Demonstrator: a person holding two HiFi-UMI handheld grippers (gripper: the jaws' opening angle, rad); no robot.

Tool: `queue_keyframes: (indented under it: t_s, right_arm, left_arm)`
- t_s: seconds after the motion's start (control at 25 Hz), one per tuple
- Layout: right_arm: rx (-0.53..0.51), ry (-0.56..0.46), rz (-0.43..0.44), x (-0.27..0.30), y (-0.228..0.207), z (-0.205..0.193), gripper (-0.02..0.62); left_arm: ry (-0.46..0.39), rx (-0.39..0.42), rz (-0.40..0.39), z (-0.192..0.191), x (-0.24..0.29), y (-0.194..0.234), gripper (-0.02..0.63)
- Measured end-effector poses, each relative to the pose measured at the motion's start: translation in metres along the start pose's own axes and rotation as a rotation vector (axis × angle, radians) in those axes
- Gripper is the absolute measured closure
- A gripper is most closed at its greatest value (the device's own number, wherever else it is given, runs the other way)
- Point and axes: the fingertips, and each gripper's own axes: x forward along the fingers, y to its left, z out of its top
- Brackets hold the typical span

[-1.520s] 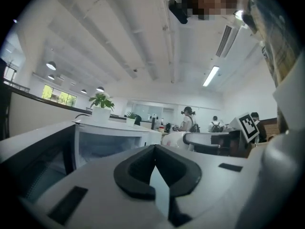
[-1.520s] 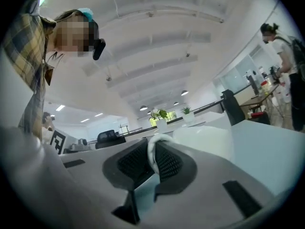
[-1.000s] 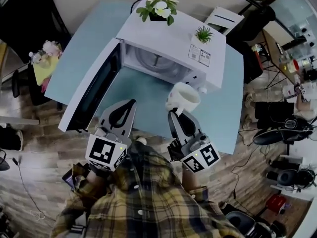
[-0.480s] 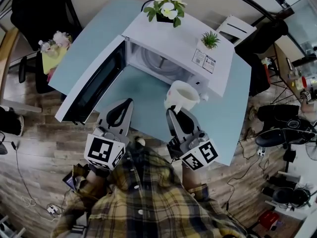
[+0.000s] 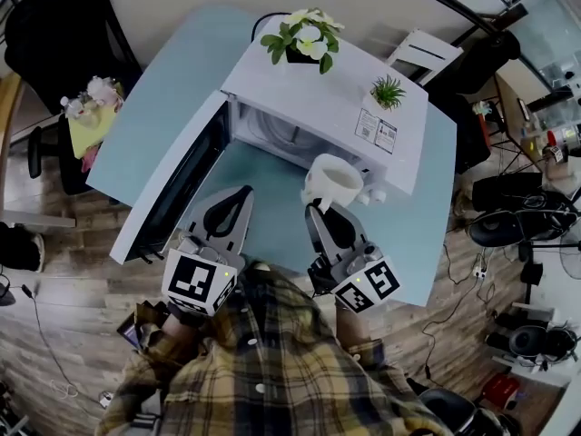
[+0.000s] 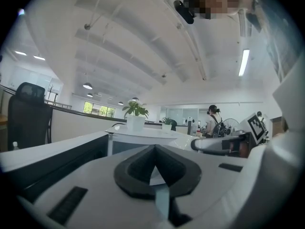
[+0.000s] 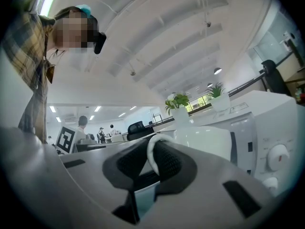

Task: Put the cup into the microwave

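cup [image 5: 334, 182]: white, round rim, pale inside | right gripper [image 5: 317, 210]: jaws clamp its handle | left gripper [image 5: 243, 192]: jaws closed, empty | hidden: most of the open microwave [image 5: 320, 107] cavity, under its top

- Ahead of me stands a potted plant with white flowers [image 5: 304, 39], with a small green plant [image 5: 388, 92] to its right.
- Below me, a blue table [image 5: 172, 98] stands on a wood floor [image 5: 54, 334].
- A black chair [image 5: 64, 34] sits on my far left.

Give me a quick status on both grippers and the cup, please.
Right gripper shut on cup handle, cup held before open microwave. Left gripper shut, empty. Door open, nothing in the way.
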Motion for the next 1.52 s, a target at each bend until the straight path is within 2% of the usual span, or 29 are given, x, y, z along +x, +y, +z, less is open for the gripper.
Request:
queue_keyframes:
  t_s: [0.52, 1.24, 1.52]
  right_arm:
    - [-0.019, 0.004, -0.052, 0.030, -0.009, -0.015, 0.540]
    - [-0.056, 0.059, -0.029, 0.052, -0.028, -0.043, 0.539]
    - [-0.076, 0.082, 0.004, 0.068, -0.032, -0.058, 0.538]
  left_arm:
    - [0.039, -0.009, -0.067, -0.015, 0.012, 0.029, 0.614]
    - [0.091, -0.025, -0.047, -0.045, 0.018, 0.037, 0.614]
    - [0.108, -0.043, -0.049, -0.057, 0.015, 0.043, 0.614]
